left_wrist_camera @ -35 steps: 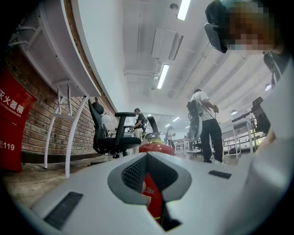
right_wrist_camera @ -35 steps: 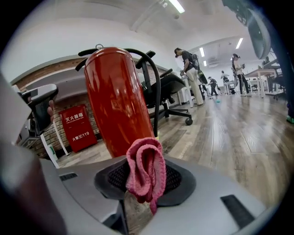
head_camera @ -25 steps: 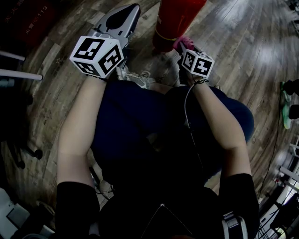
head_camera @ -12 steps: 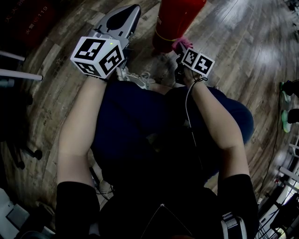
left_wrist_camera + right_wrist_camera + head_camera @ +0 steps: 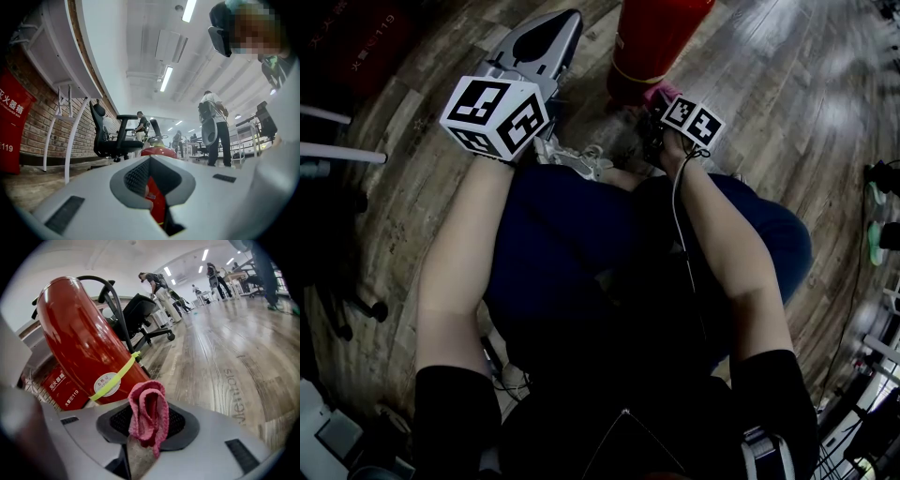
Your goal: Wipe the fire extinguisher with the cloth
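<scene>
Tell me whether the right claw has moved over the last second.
Yes, slightly: in the head view the right claw, holding the cloth, has edged up-left toward the fire extinguisher base.

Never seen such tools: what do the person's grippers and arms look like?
The left gripper and right gripper are grey with dark ribbed pads, each bearing a white cube with black markers. A black cable leaves the right; sleeves are black.
</scene>
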